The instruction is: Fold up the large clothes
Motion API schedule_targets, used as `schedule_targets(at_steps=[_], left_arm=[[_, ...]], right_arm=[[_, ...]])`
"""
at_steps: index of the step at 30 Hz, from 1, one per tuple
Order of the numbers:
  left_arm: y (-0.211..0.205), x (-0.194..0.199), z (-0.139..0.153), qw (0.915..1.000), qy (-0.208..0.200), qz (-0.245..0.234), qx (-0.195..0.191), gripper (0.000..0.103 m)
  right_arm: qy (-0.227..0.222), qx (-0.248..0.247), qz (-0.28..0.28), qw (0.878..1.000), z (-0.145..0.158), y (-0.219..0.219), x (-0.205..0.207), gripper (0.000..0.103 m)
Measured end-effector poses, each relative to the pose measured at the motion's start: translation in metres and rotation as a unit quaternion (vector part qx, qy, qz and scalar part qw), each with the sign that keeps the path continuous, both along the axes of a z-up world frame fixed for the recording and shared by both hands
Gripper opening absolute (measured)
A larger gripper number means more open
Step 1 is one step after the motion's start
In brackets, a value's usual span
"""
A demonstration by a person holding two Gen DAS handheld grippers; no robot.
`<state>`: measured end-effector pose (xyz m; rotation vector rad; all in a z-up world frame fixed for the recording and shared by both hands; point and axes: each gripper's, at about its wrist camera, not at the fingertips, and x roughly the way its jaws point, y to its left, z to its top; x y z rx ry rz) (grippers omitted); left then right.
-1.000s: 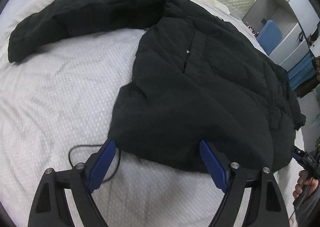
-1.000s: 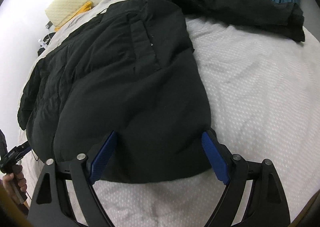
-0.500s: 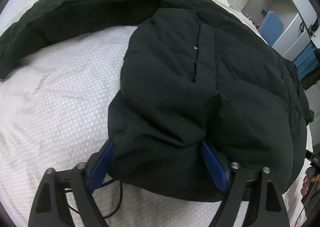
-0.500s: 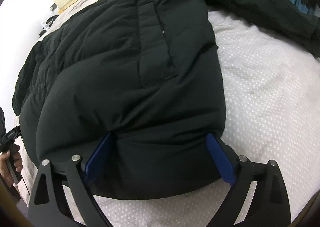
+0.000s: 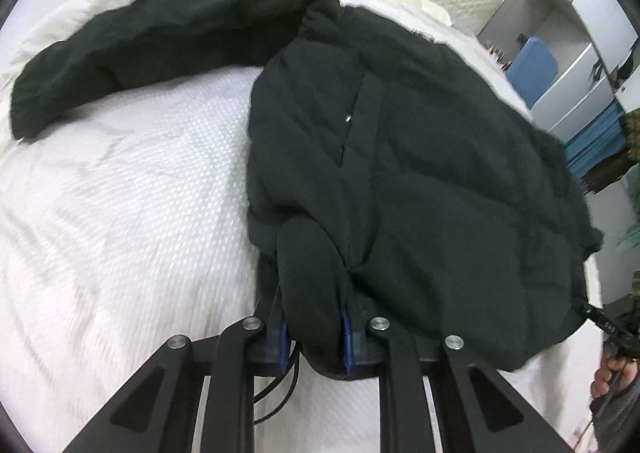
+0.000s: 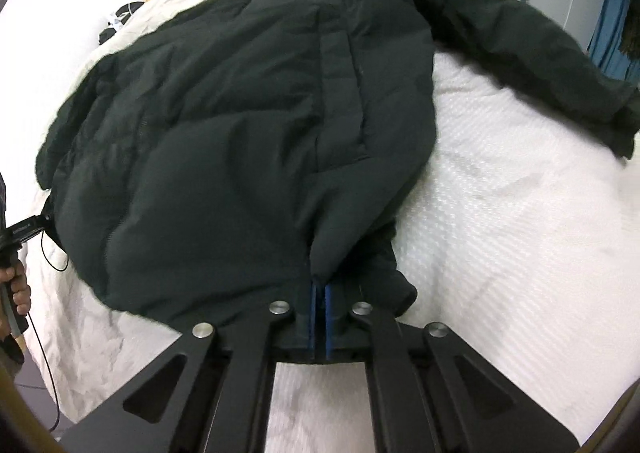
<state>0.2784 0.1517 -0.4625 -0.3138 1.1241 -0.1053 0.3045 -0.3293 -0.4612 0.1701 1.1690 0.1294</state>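
Both grippers have just squeezed shut on the black puffy jacket (image 5: 420, 157) hem at the bed's (image 5: 120, 193) near edge: left gripper (image 5: 314, 337), right gripper (image 6: 320, 309).

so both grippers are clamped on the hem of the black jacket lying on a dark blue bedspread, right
Not quite: the bedspread is white, not dark blue, as the left wrist view shows. The rest holds: the left gripper and the right gripper are both clamped on the hem of the black jacket.
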Motion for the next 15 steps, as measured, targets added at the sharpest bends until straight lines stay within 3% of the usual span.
schedule_targets(at_steps=[10, 15], left_arm=[[0.009, -0.096, 0.075, 0.9983, 0.013, -0.004, -0.056, 0.014], [0.013, -0.125, 0.09, 0.9977, 0.031, -0.018, -0.057, 0.014]], right_arm=[[-0.006, 0.009, 0.033, 0.999, 0.075, -0.002, -0.04, 0.002], [0.006, 0.012, 0.041, 0.999, 0.099, -0.006, -0.064, 0.002]])
